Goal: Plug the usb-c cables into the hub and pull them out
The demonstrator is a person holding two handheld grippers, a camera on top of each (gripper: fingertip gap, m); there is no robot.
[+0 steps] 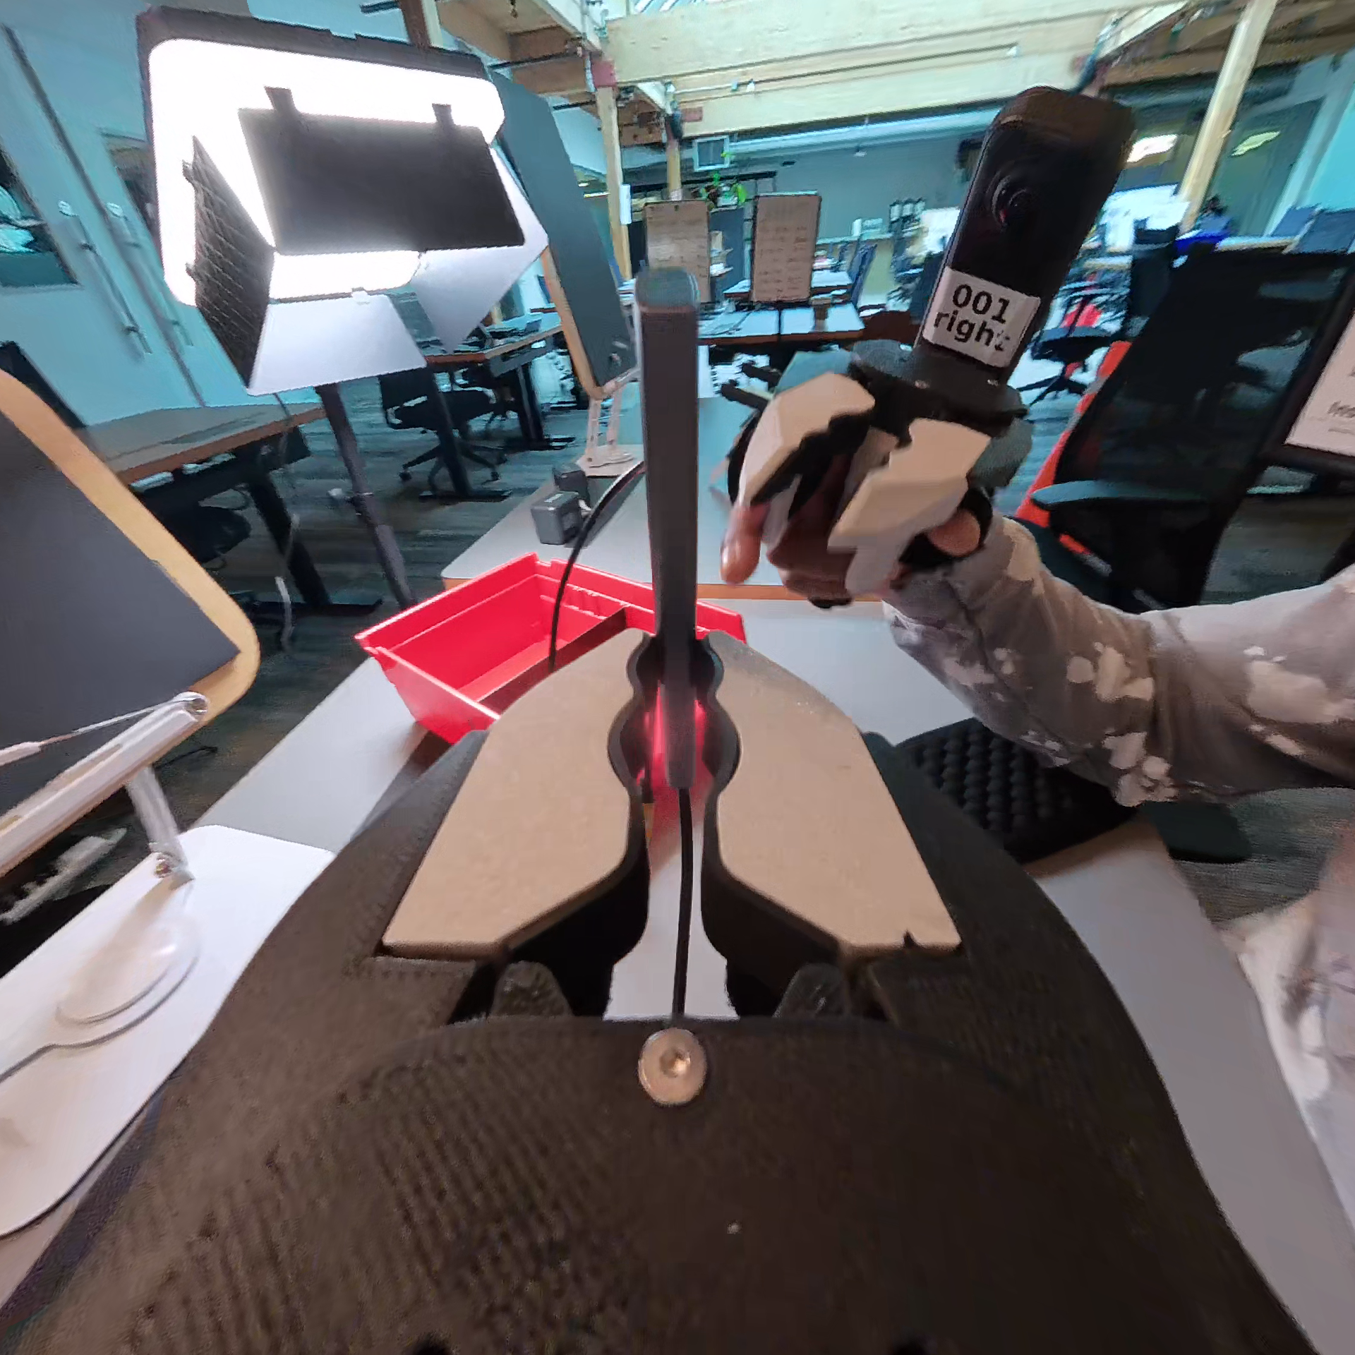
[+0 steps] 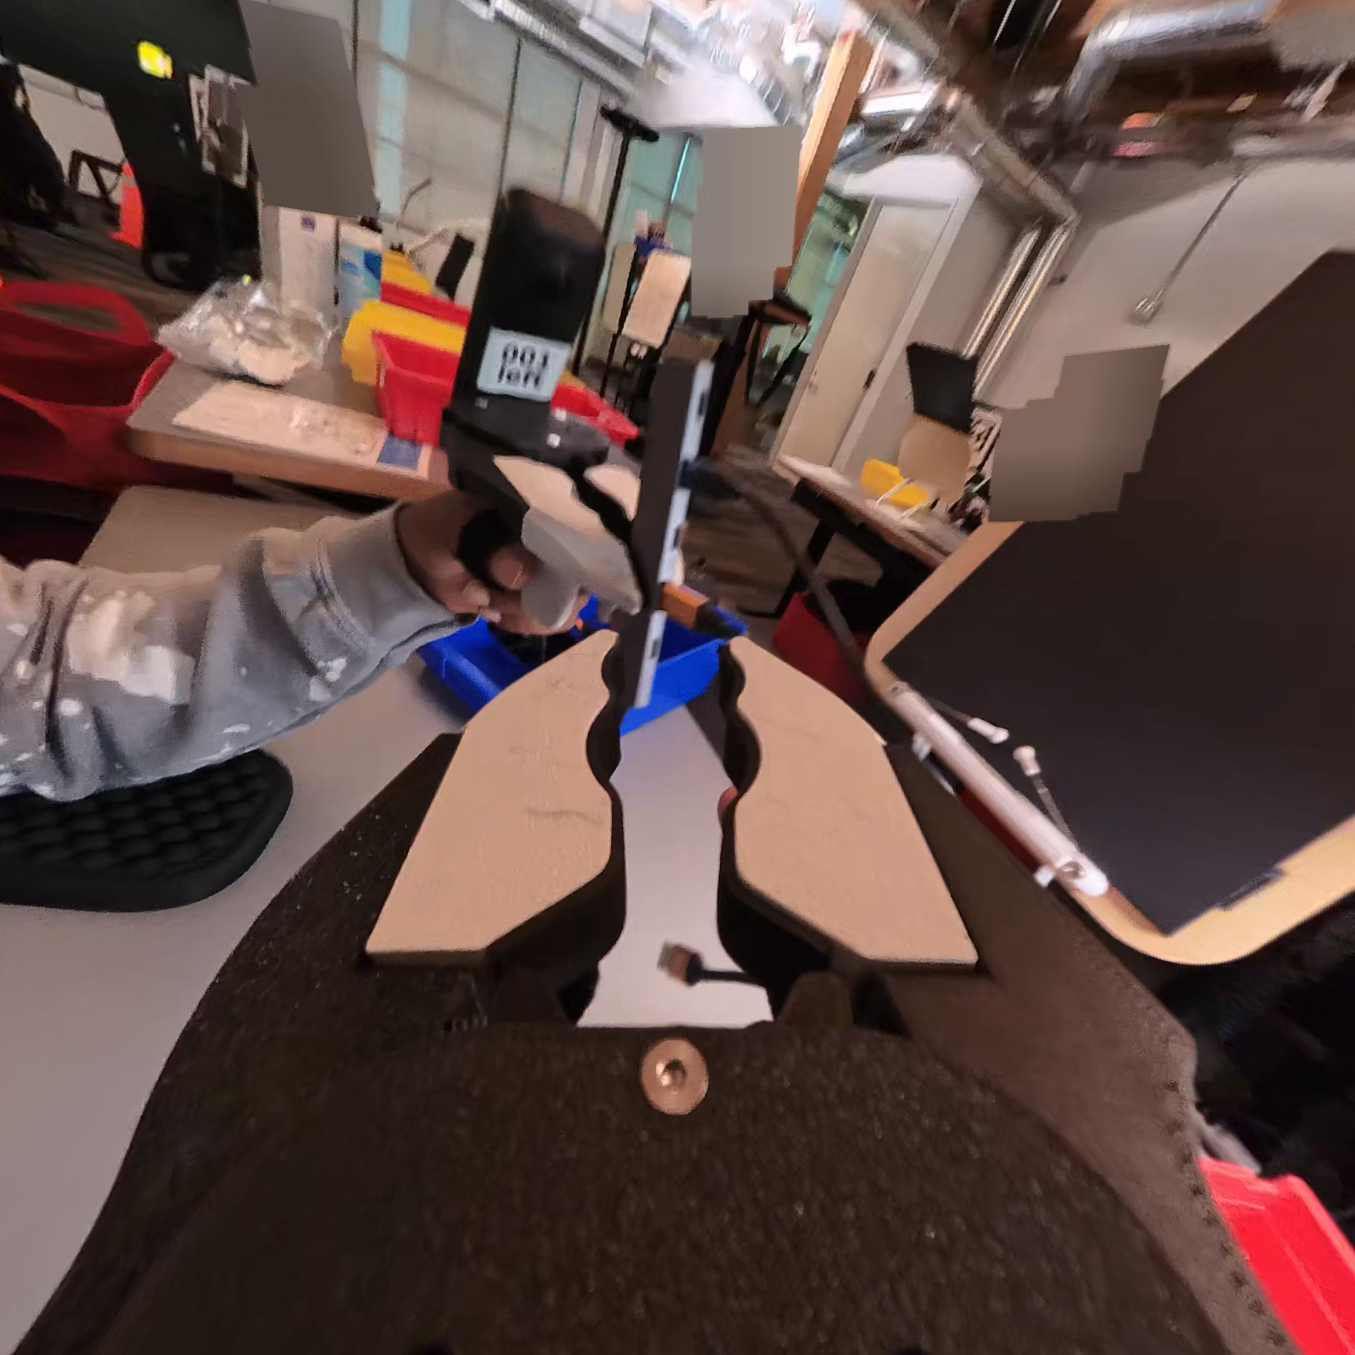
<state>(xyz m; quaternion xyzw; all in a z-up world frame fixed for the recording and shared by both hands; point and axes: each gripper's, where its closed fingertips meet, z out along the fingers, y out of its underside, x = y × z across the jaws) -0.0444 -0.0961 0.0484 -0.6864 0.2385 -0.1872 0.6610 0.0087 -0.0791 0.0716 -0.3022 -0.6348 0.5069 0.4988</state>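
Observation:
My left gripper (image 1: 674,649) is shut on the dark grey hub (image 1: 669,469) and holds it upright above the table. A thin black lead (image 1: 683,894) hangs from the hub's lower end. In the right wrist view the hub (image 2: 660,454) shows its port side, with a dark plug and black cable (image 2: 777,520) in it and an orange plug (image 2: 685,603) lower down. My right gripper (image 2: 671,652) is open and empty, close in front of the hub. A loose usb-c plug (image 2: 678,962) lies on the table below it. The right gripper also shows in the left wrist view (image 1: 806,528).
A red bin (image 1: 469,660) stands behind the hub and a blue bin (image 2: 476,667) on the other side. A black dimpled mat (image 1: 1012,792) lies under the right forearm. Black-faced boards (image 2: 1136,623) and a lit lamp panel (image 1: 330,183) flank the grey table (image 1: 843,660). Spacing between my two grippers at the tips: around 7 centimeters.

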